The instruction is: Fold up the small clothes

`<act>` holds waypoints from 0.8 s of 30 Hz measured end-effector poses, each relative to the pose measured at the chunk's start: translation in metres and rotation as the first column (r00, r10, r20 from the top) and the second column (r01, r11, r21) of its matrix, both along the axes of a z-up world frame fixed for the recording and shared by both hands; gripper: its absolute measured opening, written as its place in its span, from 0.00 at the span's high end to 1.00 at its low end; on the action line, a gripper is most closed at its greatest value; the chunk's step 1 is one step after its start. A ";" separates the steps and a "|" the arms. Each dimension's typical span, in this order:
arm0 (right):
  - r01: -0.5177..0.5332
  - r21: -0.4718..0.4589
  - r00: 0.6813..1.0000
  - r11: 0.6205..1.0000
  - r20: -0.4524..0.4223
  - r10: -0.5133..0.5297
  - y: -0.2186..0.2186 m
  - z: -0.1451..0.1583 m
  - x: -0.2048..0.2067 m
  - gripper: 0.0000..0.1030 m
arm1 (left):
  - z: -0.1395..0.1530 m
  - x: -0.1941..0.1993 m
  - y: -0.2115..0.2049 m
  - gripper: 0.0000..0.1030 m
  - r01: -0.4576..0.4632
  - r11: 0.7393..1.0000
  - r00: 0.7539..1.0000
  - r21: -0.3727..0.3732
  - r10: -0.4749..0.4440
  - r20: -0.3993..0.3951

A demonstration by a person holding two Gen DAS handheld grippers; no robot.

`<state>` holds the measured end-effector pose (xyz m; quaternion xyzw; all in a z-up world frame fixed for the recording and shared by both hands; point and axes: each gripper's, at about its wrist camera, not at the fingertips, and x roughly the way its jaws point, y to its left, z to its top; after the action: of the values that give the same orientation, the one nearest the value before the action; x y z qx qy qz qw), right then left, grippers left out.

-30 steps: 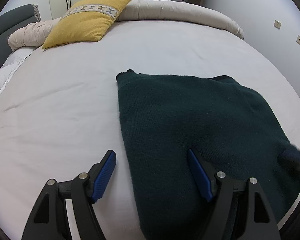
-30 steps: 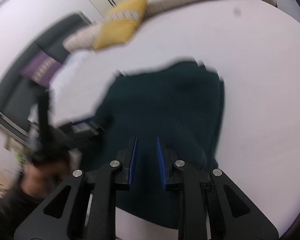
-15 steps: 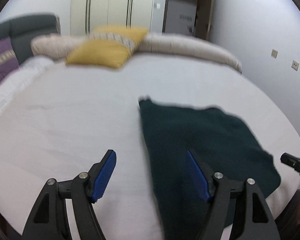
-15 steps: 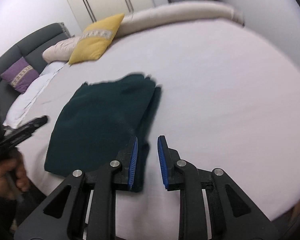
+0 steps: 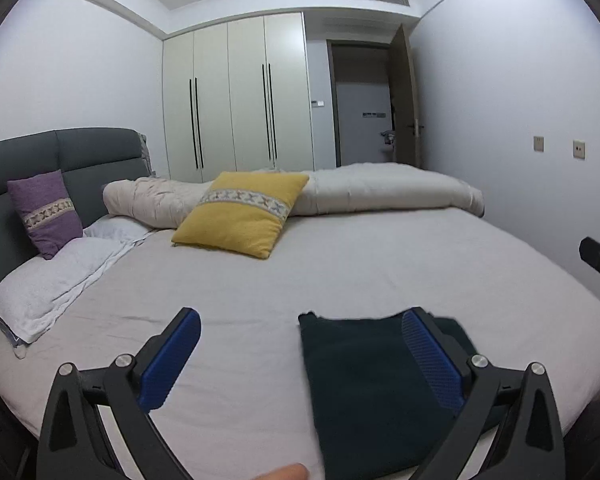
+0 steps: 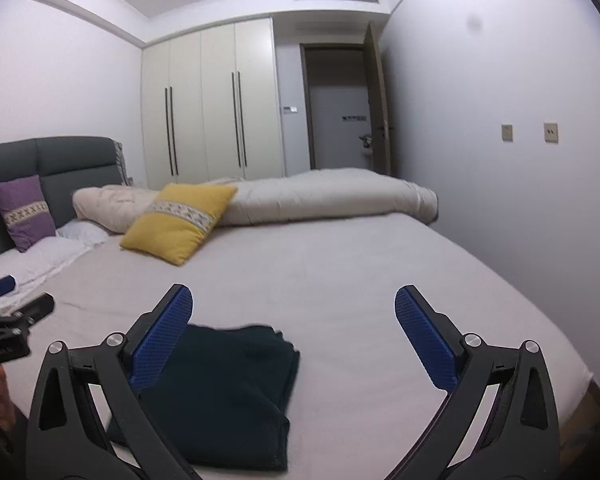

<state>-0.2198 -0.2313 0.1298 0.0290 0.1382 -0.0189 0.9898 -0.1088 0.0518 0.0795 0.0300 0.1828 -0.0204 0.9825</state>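
A folded dark green garment (image 5: 372,392) lies flat on the white bed sheet (image 5: 300,280) near the bed's front edge; it also shows in the right wrist view (image 6: 228,396). My left gripper (image 5: 300,356) is open and empty, held back above the front edge, with its right finger over the garment. My right gripper (image 6: 292,336) is open and empty, raised off the bed, with its left finger over the garment. Each gripper shows at the edge of the other's view.
A yellow pillow (image 5: 244,212) and a rolled white duvet (image 5: 380,188) lie at the far side of the bed. A purple pillow (image 5: 46,212) leans on the grey headboard at the left. A wardrobe and a door stand behind.
Both grippers have pulled back and tilted up from the garment. My right gripper has gone from shut to open. The garment stays folded on the bed.
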 end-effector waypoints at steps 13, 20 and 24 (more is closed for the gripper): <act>0.001 -0.058 0.980 0.998 -0.201 -0.013 0.030 0.032 -0.005 0.00 | -0.033 0.019 0.001 0.00 -0.028 0.996 0.962 -0.082 0.004 -0.273; 0.026 -0.058 0.906 0.998 -0.420 -0.048 0.039 -0.044 0.034 0.00 | -0.069 0.029 0.001 0.00 -0.059 0.997 0.934 -0.056 0.036 -0.355; 0.037 -0.101 0.882 0.994 -0.465 -0.080 0.046 -0.080 0.039 0.00 | -0.091 0.034 0.005 0.00 -0.072 0.996 0.912 -0.049 0.046 -0.407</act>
<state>-0.1811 -0.1853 0.0495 -0.0166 0.3711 -0.0611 0.9264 -0.0744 0.0566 -0.0120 -0.0112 0.3826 -0.0023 0.9238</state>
